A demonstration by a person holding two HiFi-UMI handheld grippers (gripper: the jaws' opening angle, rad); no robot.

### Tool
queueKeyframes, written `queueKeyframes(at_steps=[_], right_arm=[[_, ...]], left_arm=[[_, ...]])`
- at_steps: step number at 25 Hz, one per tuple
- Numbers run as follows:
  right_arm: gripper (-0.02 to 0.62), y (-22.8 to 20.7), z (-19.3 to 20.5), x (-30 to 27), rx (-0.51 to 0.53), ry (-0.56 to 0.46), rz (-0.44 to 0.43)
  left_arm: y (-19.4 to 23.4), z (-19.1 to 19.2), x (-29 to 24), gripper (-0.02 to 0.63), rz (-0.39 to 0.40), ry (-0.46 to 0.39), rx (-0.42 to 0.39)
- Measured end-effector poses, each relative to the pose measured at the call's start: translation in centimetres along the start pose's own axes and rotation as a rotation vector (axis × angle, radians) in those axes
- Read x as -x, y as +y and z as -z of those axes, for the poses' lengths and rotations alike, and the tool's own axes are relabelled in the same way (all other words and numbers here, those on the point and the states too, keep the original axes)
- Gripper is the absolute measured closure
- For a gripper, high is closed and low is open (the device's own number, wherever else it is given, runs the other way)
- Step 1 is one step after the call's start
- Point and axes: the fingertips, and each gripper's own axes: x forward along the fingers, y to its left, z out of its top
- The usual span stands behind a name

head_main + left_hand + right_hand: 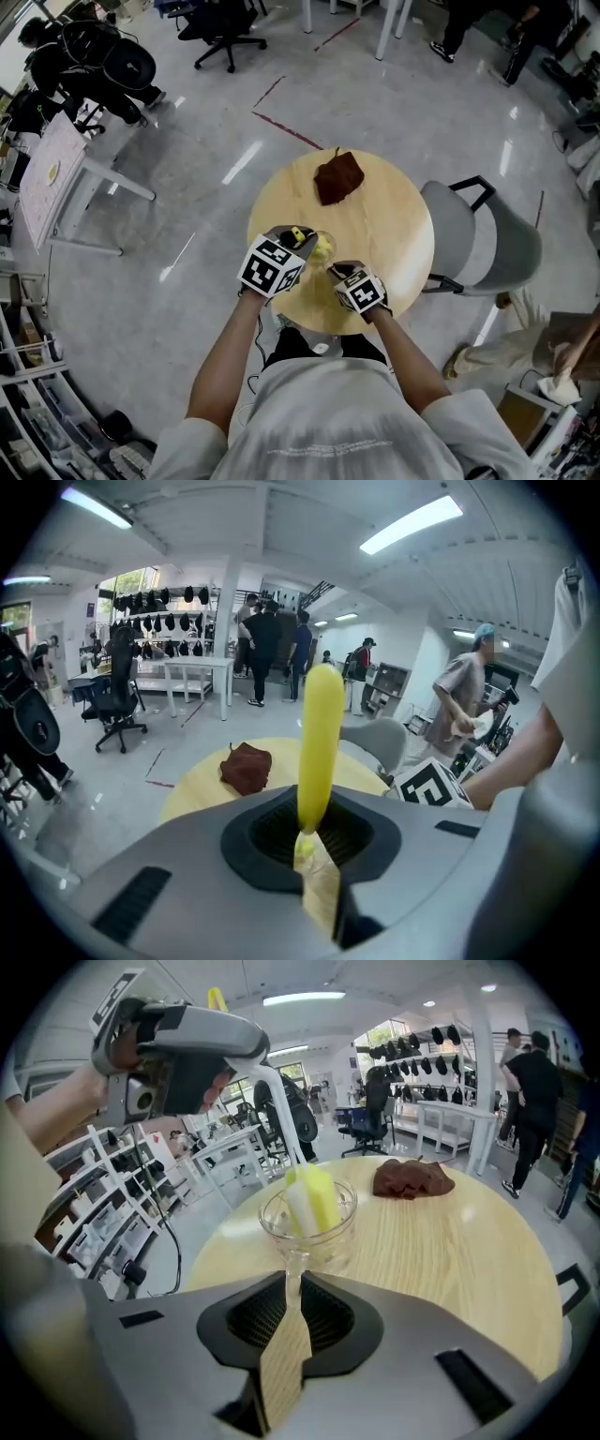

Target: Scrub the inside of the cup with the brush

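Observation:
A clear glass cup [307, 1218] stands on the round wooden table [450, 1241]. My right gripper [289, 1283] is shut on its handle. The brush's yellow and white sponge head [314, 1199] sits inside the cup. Its white stem rises to my left gripper [178, 1044], above the cup at the left. In the left gripper view, the brush's yellow handle [319, 742] sticks out between the jaws of my left gripper [314, 841], which is shut on it. From the head view, the left gripper [274, 262] and right gripper [361, 289] flank the cup [322, 247] near the table's front edge.
A crumpled brown cloth [337, 176] lies at the far side of the table [394, 225]. A grey chair [483, 239] stands to the table's right. Office chairs, desks and people stand farther off on the floor.

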Motion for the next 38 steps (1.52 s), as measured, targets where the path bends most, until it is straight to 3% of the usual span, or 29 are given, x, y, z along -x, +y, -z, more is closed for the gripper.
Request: queueKeyframes(at_steps=[6, 12, 16, 27, 33, 38], right_arm=[[0.520, 1.2, 0.0, -0.5, -0.065, -0.030, -0.045], [0.512, 2.1, -0.1, -1.1, -0.065, -0.019, -0.075], [0.506, 2.9, -0.7, -1.7, -0.093, -0.025, -0.086], [0.503, 2.9, -1.7, -2.6, -0.071, -0.033, -0.060], [0.482, 2.9, -1.2, -2.1, -0.079, -0.035, -0.088], [0.502, 4.0, -0.9, -2.2, -0.053, -0.024, -0.151]], left_arm=[[-0.9, 1.6, -1.5, 0.560, 0.012, 0.014, 0.022], [-0.7, 1.6, -0.5, 0.557, 0.049, -0.018, 0.157], [-0.2, 0.4, 1.4, 0.555, 0.062, -0.051, 0.186], [4.1, -1.8, 6.9, 0.560, -0.022, -0.210, 0.307], [3.6, -0.5, 5.4, 0.560, -0.082, -0.134, 0.226], [2.3, 1.6, 2.1, 0.560, -0.139, -0.056, 0.127]])
